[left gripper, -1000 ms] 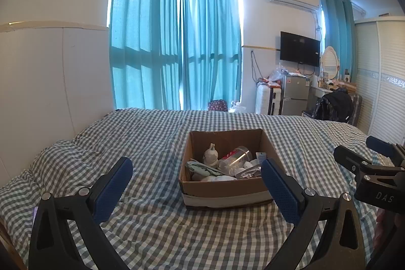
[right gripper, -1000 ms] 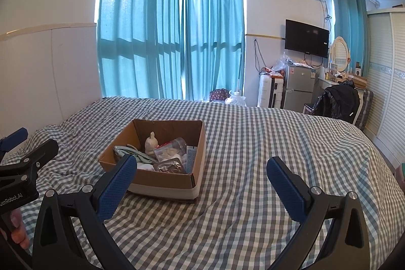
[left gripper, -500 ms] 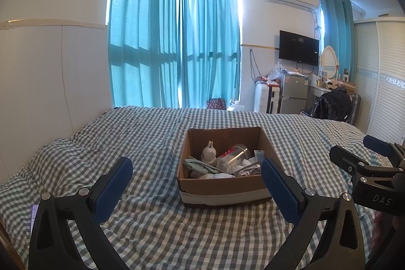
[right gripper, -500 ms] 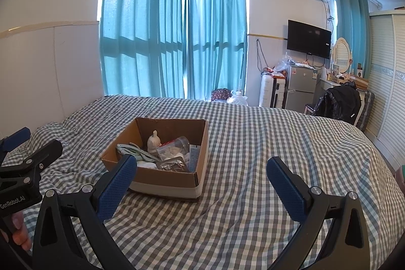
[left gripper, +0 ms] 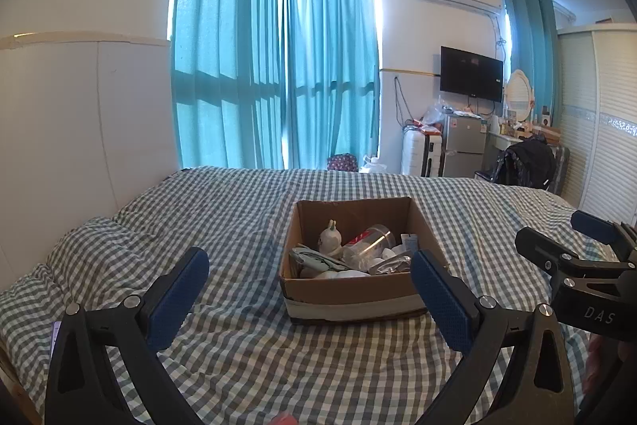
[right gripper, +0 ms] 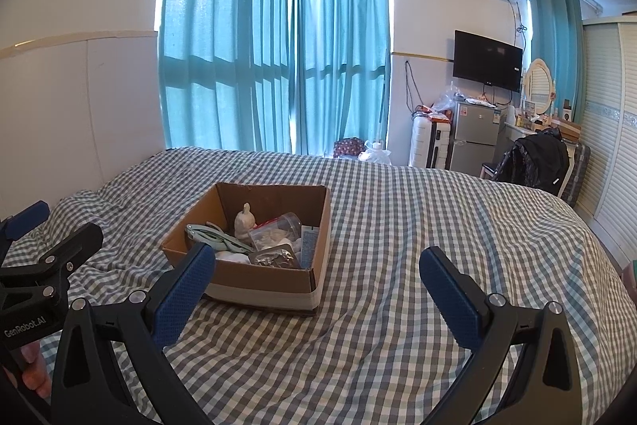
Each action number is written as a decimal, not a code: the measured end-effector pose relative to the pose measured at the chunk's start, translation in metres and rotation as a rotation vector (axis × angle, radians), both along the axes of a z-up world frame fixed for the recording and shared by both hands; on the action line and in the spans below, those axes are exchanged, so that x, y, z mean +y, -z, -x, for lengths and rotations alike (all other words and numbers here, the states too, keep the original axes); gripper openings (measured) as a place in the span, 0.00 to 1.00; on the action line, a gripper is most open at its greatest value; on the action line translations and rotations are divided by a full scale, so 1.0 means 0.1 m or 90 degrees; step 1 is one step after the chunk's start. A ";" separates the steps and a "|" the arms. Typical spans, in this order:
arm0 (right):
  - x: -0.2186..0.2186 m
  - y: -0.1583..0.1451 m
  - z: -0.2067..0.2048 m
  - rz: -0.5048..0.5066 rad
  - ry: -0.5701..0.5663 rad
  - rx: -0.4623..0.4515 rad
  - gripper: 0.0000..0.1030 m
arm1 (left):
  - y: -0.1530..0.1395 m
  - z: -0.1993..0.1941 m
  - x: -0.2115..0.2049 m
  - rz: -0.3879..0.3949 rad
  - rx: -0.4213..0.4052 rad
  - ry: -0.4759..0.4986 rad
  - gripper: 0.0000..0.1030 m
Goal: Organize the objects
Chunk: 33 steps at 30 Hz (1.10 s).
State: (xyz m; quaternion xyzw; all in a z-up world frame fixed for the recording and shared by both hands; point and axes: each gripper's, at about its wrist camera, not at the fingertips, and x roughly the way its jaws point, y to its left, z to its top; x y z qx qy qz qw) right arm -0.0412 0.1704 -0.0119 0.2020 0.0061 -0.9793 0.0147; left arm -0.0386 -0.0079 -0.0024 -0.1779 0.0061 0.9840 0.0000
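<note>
An open cardboard box [left gripper: 350,295] sits on the checked bed, also in the right wrist view [right gripper: 258,279]. It holds a small white figurine [left gripper: 330,239], a clear plastic jar [left gripper: 368,239], a pale green tool [right gripper: 219,239], a foil packet [right gripper: 274,259] and a small tube [right gripper: 308,245]. My left gripper [left gripper: 308,291] is open and empty, just short of the box's near side. My right gripper [right gripper: 316,289] is open and empty, to the right of the box and nearer to me.
The grey-checked bed cover [right gripper: 418,226] spreads all around the box. A white headboard panel [left gripper: 79,130] stands at left. Teal curtains [left gripper: 278,74], a suitcase [left gripper: 420,156], a small fridge [left gripper: 464,146], a TV [left gripper: 469,74] and a chair with a black jacket [right gripper: 533,164] lie beyond the bed.
Both grippers have drifted slightly, so the box sits a little lower and nearer in both views. Both stay open and empty.
</note>
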 end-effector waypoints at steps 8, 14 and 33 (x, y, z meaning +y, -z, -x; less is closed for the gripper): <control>-0.01 0.00 0.01 0.001 0.000 -0.002 1.00 | -0.01 0.00 -0.02 0.002 0.001 -0.002 1.00; -0.01 0.01 0.00 0.000 0.001 -0.002 1.00 | -0.01 -0.02 -0.02 0.003 0.000 -0.001 1.00; -0.02 0.01 -0.01 -0.001 0.001 -0.003 1.00 | 0.00 -0.02 -0.01 0.004 -0.002 -0.001 1.00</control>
